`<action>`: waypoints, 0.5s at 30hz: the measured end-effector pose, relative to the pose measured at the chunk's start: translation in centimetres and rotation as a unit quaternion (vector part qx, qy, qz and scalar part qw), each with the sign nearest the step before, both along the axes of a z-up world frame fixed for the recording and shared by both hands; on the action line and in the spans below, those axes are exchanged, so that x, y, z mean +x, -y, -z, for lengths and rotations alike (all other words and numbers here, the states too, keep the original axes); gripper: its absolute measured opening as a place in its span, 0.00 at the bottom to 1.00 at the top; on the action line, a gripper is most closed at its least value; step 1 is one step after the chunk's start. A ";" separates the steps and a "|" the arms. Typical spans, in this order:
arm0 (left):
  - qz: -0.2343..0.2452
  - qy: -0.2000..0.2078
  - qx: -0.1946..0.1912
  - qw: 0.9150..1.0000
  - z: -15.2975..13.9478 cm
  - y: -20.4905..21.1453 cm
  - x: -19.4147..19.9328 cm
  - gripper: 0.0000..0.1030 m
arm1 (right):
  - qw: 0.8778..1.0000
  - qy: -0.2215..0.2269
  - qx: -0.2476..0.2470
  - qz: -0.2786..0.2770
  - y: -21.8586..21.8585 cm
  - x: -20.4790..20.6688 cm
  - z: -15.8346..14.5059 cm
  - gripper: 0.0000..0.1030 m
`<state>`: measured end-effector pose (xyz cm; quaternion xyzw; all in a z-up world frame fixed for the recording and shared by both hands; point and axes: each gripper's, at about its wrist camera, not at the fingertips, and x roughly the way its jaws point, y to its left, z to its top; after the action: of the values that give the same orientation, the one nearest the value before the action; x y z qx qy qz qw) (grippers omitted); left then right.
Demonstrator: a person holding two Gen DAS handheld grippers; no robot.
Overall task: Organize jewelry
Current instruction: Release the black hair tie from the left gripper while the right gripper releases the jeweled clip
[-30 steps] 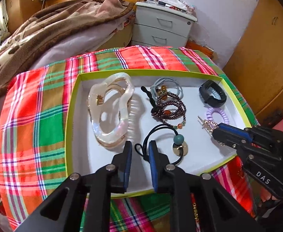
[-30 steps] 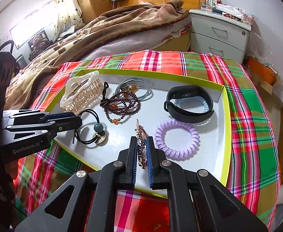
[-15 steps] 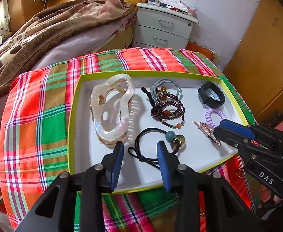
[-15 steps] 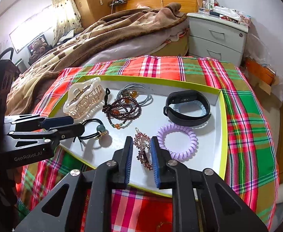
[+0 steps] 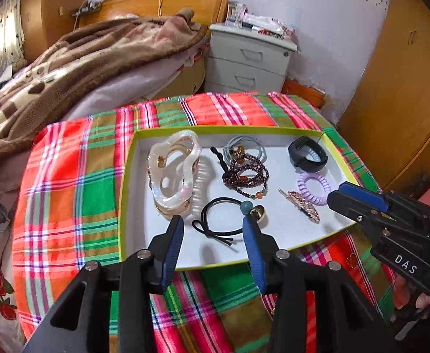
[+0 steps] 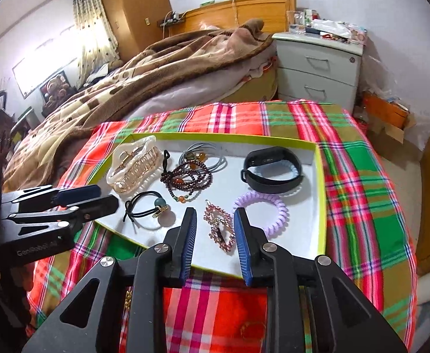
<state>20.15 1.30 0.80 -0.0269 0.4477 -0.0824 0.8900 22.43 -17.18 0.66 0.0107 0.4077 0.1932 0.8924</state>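
A white tray with a yellow-green rim [image 5: 126, 176] [image 6: 321, 194] lies on a plaid cloth. In it lie a pearly claw clip [image 5: 172, 173] [image 6: 132, 170], a dark bead bracelet [image 5: 246, 176] [image 6: 187, 179], grey hair ties [image 5: 243, 147], a black wristband [image 5: 306, 154] [image 6: 271, 170], a lilac coil tie [image 5: 313, 188] [image 6: 260, 210], a jewelled hair clip [image 5: 301, 206] [image 6: 219, 228] and a black hair tie with a bead [image 5: 223, 220] [image 6: 147, 209]. My left gripper [image 5: 213, 226] is open and empty just short of the black hair tie. My right gripper [image 6: 215, 217] is open and empty, drawn back from the jewelled clip.
The plaid cloth [image 5: 68, 194] covers a small table. A bed with a brown blanket [image 5: 68, 58] lies behind. A white nightstand [image 5: 247, 58] stands at the back, a wooden wardrobe [image 5: 397, 88] at the right.
Both grippers opened and drew back toward the tray's near edge. The left let go of the black hair tie, the right let go of the jewelled hair clip; both now lie in the tray.
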 end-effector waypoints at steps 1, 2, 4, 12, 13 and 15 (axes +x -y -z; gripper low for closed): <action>-0.001 0.005 0.003 1.000 -0.2 0.1 -0.3 0.42 | 1.000 0.002 0.001 0.003 0.2 -0.2 -0.1 0.26; 0.000 0.012 0.007 1.000 -0.5 0.2 -0.7 0.43 | 1.000 0.005 0.003 0.007 0.4 -0.5 -0.2 0.26; 0.000 0.019 0.013 1.000 -0.8 0.4 -1.5 0.43 | 1.000 0.011 0.004 0.015 0.8 -1.1 -0.5 0.27; 0.012 0.028 0.007 1.000 -1.2 0.7 -4.5 0.44 | 0.999 0.036 -0.004 0.031 2.6 -4.2 -1.7 0.40; 0.013 0.027 0.002 1.000 -1.2 0.7 -4.8 0.44 | 0.999 0.035 -0.004 0.032 2.8 -4.5 -1.7 0.46; 0.014 0.024 -0.009 1.000 -1.0 0.5 -5.5 0.45 | 0.999 0.035 -0.005 0.037 3.3 -5.1 -1.5 0.48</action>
<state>14.66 0.76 1.80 -0.0264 0.4261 -0.0998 0.8988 17.37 -20.52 2.19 0.0143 0.3766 0.1576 0.9128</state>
